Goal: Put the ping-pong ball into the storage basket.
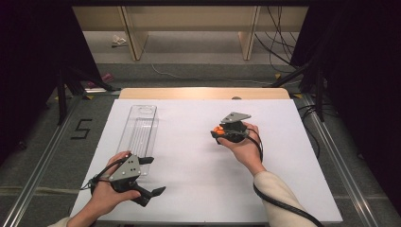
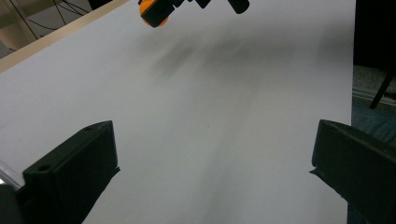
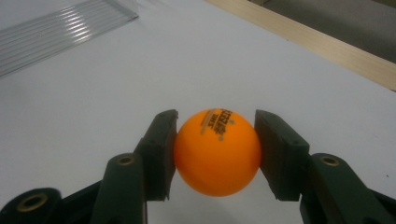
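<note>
An orange table-tennis ball with dark print sits clamped between the two black jaws of my right gripper, just above the white table top. From the high view the right gripper is right of the table's middle, the orange ball peeking out at its tip. My left gripper rests near the front left, jaws spread wide with nothing between them. The left gripper view looks across bare white surface toward the far orange ball.
A long clear plastic tray lies on the left half of the white sheet, its near end beside my left gripper. The tray's ribbed corner lies far left. A wooden table edge runs along the back.
</note>
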`<state>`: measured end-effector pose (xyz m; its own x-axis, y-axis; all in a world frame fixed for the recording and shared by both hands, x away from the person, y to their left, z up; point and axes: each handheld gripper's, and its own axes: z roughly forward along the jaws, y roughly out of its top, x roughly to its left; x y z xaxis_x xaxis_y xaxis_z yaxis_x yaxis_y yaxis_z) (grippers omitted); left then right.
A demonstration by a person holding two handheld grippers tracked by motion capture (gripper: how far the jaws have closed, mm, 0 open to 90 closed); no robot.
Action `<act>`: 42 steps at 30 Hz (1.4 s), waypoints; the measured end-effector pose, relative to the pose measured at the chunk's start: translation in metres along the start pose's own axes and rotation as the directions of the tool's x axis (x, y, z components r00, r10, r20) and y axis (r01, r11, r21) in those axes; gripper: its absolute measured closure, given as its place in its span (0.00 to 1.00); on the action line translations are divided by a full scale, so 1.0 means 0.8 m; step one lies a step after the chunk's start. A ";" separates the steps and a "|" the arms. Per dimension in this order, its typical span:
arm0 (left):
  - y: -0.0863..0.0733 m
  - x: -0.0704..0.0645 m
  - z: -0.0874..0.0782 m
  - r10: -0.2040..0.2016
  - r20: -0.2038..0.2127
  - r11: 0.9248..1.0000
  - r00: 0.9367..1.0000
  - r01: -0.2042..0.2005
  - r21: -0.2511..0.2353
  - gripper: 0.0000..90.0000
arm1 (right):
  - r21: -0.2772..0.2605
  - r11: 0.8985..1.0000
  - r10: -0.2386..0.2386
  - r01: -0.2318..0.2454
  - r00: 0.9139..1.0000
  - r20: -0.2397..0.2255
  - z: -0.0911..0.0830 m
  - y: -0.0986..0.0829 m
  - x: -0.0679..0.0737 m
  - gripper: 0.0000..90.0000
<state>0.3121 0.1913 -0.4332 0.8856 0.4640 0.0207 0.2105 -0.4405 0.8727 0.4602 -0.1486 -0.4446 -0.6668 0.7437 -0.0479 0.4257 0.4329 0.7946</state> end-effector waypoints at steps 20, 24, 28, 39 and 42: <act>0.000 0.000 0.000 0.001 0.001 1.000 1.000 -0.001 0.000 0.00 | -0.008 1.000 -0.010 0.010 1.000 -0.009 0.000 0.004 0.006 0.57; 0.000 0.000 0.000 0.001 0.001 1.000 1.000 -0.001 0.000 0.00 | -0.009 1.000 -0.012 0.012 1.000 -0.010 0.000 0.005 0.008 0.57; 0.000 0.000 0.000 0.001 0.001 1.000 1.000 -0.001 0.000 0.00 | -0.013 1.000 -0.011 0.011 1.000 -0.015 0.000 0.006 0.010 0.57; 0.000 0.000 0.000 0.002 0.001 1.000 1.000 -0.002 0.000 0.00 | -0.018 1.000 -0.017 0.017 1.000 -0.023 0.000 0.008 0.013 0.57; 0.000 0.000 0.000 0.001 0.001 1.000 1.000 -0.001 0.000 0.00 | -0.019 1.000 -0.016 0.015 1.000 -0.025 0.000 0.008 0.014 0.57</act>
<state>0.3119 0.1912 -0.4331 0.8862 0.4628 0.0214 0.2093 -0.4412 0.8726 0.4555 -0.1372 -0.4398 -0.6884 0.7239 -0.0456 0.4039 0.4347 0.8049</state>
